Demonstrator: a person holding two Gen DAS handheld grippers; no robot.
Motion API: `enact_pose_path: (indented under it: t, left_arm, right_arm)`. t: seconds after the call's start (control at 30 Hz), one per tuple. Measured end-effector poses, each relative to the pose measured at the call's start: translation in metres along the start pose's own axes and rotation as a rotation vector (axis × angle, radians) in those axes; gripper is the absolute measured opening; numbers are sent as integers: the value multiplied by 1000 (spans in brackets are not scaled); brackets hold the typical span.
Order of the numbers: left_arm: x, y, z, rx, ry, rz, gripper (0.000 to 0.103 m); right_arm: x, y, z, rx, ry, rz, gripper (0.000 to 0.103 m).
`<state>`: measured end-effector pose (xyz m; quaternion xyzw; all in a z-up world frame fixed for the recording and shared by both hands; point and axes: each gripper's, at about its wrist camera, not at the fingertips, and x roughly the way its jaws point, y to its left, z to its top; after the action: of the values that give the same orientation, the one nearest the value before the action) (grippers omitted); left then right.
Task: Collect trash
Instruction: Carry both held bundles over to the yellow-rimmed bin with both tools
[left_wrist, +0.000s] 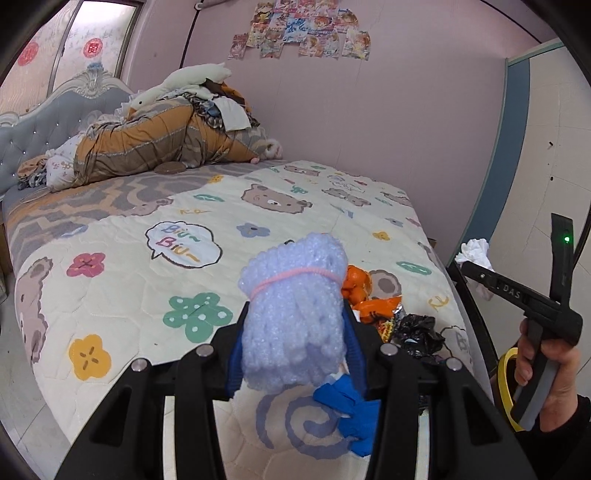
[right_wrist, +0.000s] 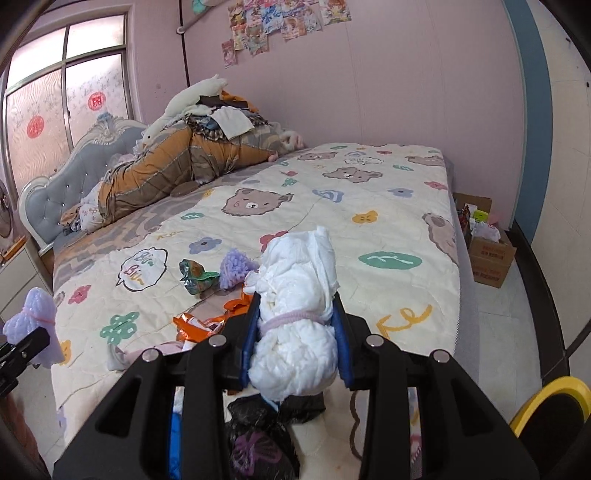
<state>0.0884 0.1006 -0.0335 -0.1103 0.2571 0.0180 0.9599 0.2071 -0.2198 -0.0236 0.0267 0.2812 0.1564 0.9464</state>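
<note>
**Both grippers holding bundles above the bed**

The left gripper (left_wrist: 293, 332) is clenching a pale blue foam bundle (left_wrist: 295, 314) tied with a pink string, its blue pads pressing on both sides. Just beneath it a blue scrap (left_wrist: 351, 417) is lying on the quilt (left_wrist: 129, 295). The right gripper (right_wrist: 297, 332) is gripping a white tissue wad (right_wrist: 295, 325) bound with a pink band, held above the near edge of the bed. A crumpled black bag (right_wrist: 258, 435) is sitting under that gripper. Slightly farther, torn orange wrappers (right_wrist: 199, 325) are lying left of the tissue wad, with a green wrapper (right_wrist: 195, 277) and a lilac fluffy ball (right_wrist: 236, 269) beyond them on the quilt. Far right on the floor, a cardboard box (right_wrist: 489, 258) of odds and ends is standing beside the bed. At the far end, piled bedding (right_wrist: 184, 162) is leaning against the grey headboard (right_wrist: 48, 199).
</note>
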Motion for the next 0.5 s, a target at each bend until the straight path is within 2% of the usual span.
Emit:
enact_pose_path:
  t: [0.2,0.5]
  left_arm:
    - [-1,-23,3,41,6,-43,42]
    - [4,-69,10,90,37,-145,42]
  right_arm:
    - [-50,-12,-4,17,-12,-53,33]
    - [-123,-52,-10,71,-48,-120,33]
